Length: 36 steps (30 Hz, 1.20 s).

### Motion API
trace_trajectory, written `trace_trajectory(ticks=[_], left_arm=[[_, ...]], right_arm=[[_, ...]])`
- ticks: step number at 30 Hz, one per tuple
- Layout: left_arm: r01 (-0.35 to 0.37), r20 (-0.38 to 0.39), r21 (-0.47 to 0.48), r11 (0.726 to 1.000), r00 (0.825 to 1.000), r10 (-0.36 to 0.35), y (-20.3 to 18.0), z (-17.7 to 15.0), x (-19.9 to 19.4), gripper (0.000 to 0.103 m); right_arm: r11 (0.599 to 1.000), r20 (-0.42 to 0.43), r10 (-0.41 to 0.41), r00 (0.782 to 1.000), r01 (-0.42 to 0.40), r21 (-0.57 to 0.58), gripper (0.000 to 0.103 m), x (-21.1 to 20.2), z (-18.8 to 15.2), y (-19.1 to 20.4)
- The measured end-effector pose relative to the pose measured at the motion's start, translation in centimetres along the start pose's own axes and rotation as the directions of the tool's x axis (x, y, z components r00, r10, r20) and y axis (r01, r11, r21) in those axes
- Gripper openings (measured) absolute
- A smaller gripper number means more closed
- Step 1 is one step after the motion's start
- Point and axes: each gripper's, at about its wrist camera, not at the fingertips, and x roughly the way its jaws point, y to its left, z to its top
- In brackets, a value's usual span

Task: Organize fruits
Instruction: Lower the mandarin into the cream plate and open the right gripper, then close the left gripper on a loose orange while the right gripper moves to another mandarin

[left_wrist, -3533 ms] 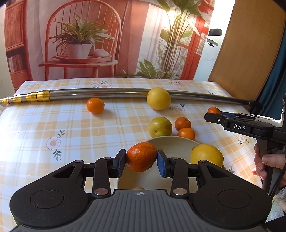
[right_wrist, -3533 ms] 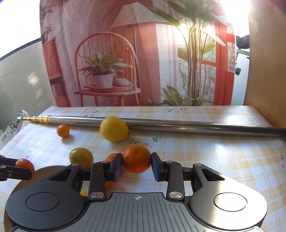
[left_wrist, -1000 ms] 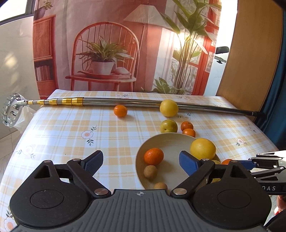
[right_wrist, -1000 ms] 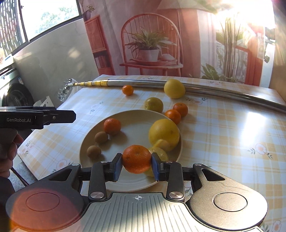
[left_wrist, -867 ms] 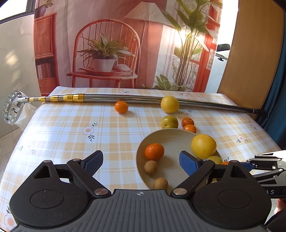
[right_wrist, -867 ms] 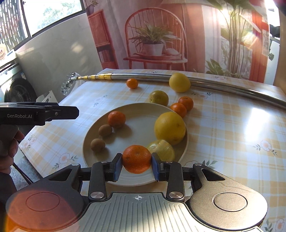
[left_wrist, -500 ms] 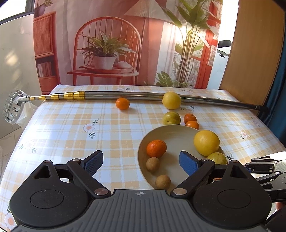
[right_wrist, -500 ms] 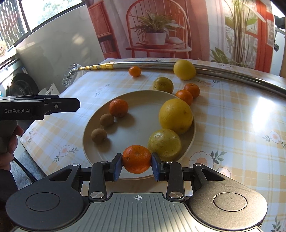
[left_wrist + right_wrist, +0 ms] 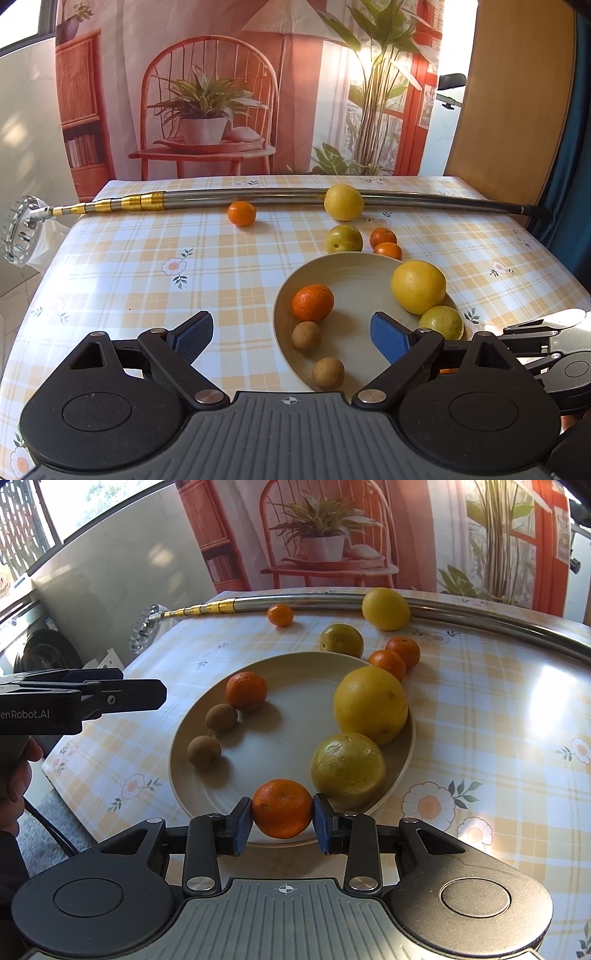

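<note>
The blue-padded fingers (image 9: pixel 195 334) of the left gripper (image 9: pixel 291 338) are seen spread wide apart in the left wrist view, with nothing held between them; the gripper is held above the near-left rim of the cream plate (image 9: pixel 284 291), which serves as the landmark on the checked tablecloth (image 9: pixel 147 266). On the plate are seen an orange mandarin (image 9: pixel 313 302) at the left, two small brown fruits (image 9: pixel 306 335) nearer the camera, a large yellow citrus (image 9: pixel 418 287) at the right rim and a greenish-yellow fruit (image 9: pixel 441 322) just beside it. Beyond the far rim of the plate a green-yellow fruit (image 9: pixel 344 239) and two small mandarins (image 9: pixel 383 237) are placed, and farther back a yellow lemon (image 9: pixel 343 202) is rested against a long metal pole (image 9: pixel 258 194), with a lone mandarin (image 9: pixel 241 213) to the far left of the plate. Part of the right gripper (image 9: pixel 546 343) is visible at the plate's right side. In the right wrist view, the fingers (image 9: pixel 242 825) of the right gripper (image 9: pixel 282 823) are closed on a held mandarin (image 9: pixel 282 808), which is positioned over the near rim of the plate (image 9: pixel 291 698); whether it touches the plate cannot be told. The greenish-yellow fruit (image 9: pixel 347 765) is seen just beside the held mandarin, with the large yellow citrus (image 9: pixel 370 704) behind it. The left gripper (image 9: pixel 74 698), gripped by a hand (image 9: pixel 18 771), is seen to the left of the plate.
</note>
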Motion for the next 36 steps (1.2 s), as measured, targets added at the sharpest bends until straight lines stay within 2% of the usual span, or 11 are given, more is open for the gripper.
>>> trace_trajectory(ticks=[23, 30, 36], left_arm=[[-0.001, -0.018, -0.035, 0.999, 1.0, 0.0, 0.4, -0.2, 0.3, 0.094], [-0.01, -0.017, -0.044, 0.999, 1.0, 0.009, 0.5, -0.2, 0.3, 0.094], [-0.034, -0.014, -0.048, 0.998, 0.999, 0.034, 1.0, 0.3, 0.3, 0.094]], right_arm=[[1.0, 0.006, 0.002, 1.0, -0.002, 0.008, 0.033, 0.1, -0.1, 0.0], [1.0, 0.047, 0.012, 0.999, -0.012, -0.006, 0.033, -0.9, 0.1, -0.1], [0.999, 0.129, 0.002, 0.992, 0.003, -0.04, 0.033, -2.6, 1.4, -0.4]])
